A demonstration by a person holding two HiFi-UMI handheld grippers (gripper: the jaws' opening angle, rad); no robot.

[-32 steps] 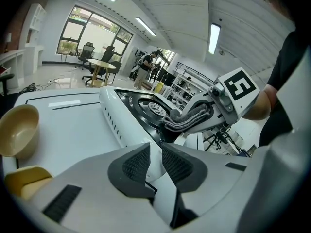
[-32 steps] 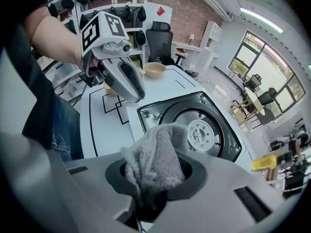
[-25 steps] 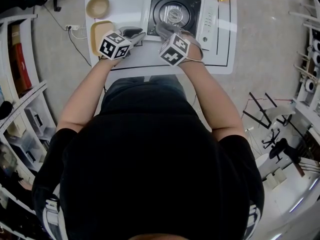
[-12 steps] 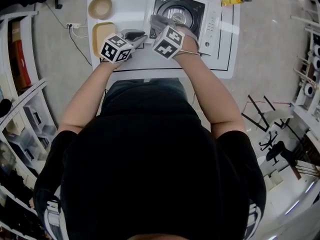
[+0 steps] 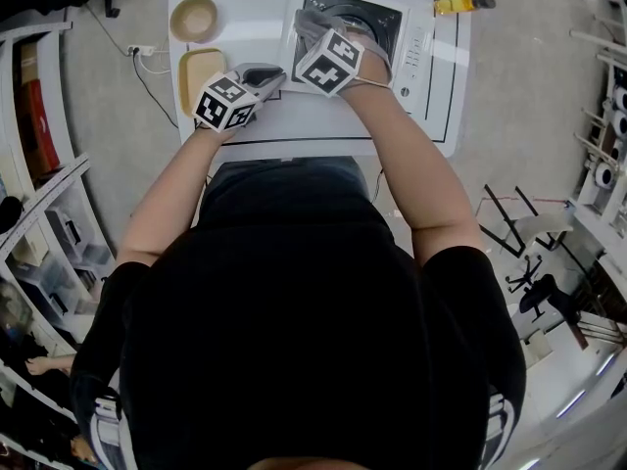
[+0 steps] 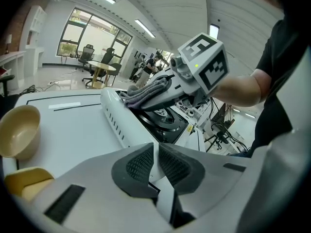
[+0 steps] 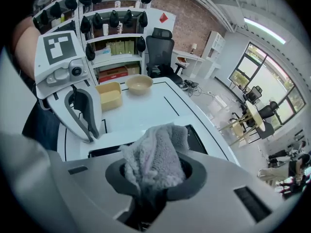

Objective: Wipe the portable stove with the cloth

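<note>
The cloth point(image 7: 155, 157), a bunched grey rag, is clamped in the right gripper's point(image 7: 156, 178) jaws and rests on the far left corner of the portable stove point(image 5: 413, 49). A second ago it lay closer to the stove's near edge. The left gripper point(image 6: 156, 165) stays just left of the stove, its pads nearly together on nothing. Further left of the stove a tan bowl point(image 5: 193, 15) shows a bare inside. What the yellow rectangular dish point(image 5: 199, 67) beside it holds cannot be made out.

Black short-sleeved shirt point(image 5: 294, 341); grey left claw point(image 6: 154, 163), right claw point(image 7: 154, 177); black-white marker cubes point(image 5: 225, 102)
</note>
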